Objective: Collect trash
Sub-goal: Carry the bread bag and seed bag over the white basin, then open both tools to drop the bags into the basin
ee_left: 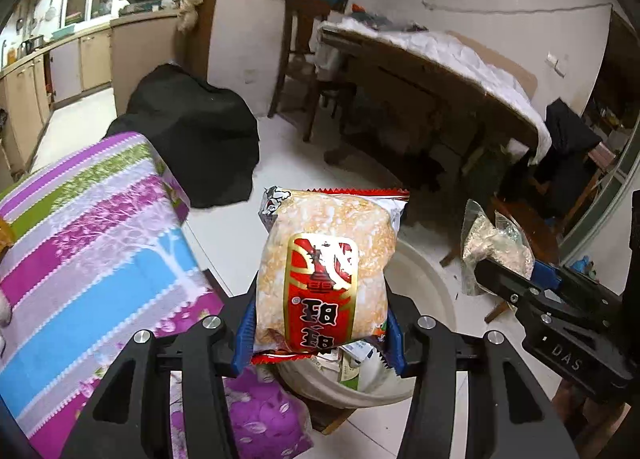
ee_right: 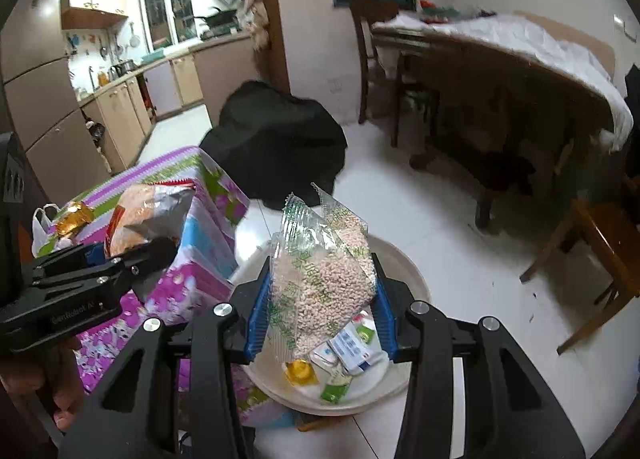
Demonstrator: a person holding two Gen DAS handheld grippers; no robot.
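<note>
The left claw (ee_left: 322, 323) pinches a sealed snack packet (ee_left: 326, 271) between its blue pads; the packet's red and gold label carries large Chinese characters, the lowest ones cut off behind the pads, and a small cartoon figure shows at its top left corner. The right claw (ee_right: 318, 317) pinches a clear bag (ee_right: 320, 271) of small pale pellets printed with green Chinese writing too crumpled to read. On the right claw's body, seen from the left wrist view, the letters "DAS" stand out; the left claw's body bears a small white word too blurred to make out.

Both packets hang above a round white basin (ee_right: 404, 263) that sits on the tiled floor beside the counter's (ee_left: 80, 243) striped purple, blue and green cloth. In the basin lie a blue and white box (ee_right: 354, 345), a green and white sachet (ee_right: 334, 389), a small yellow piece (ee_right: 300, 371) and a white packet; their print is too small to read. On the counter rest a gold wrapper (ee_right: 76, 215) and a white plastic bag (ee_right: 40, 225), partly hidden. A black heap (ee_left: 192, 131) lies behind the counter.
</note>
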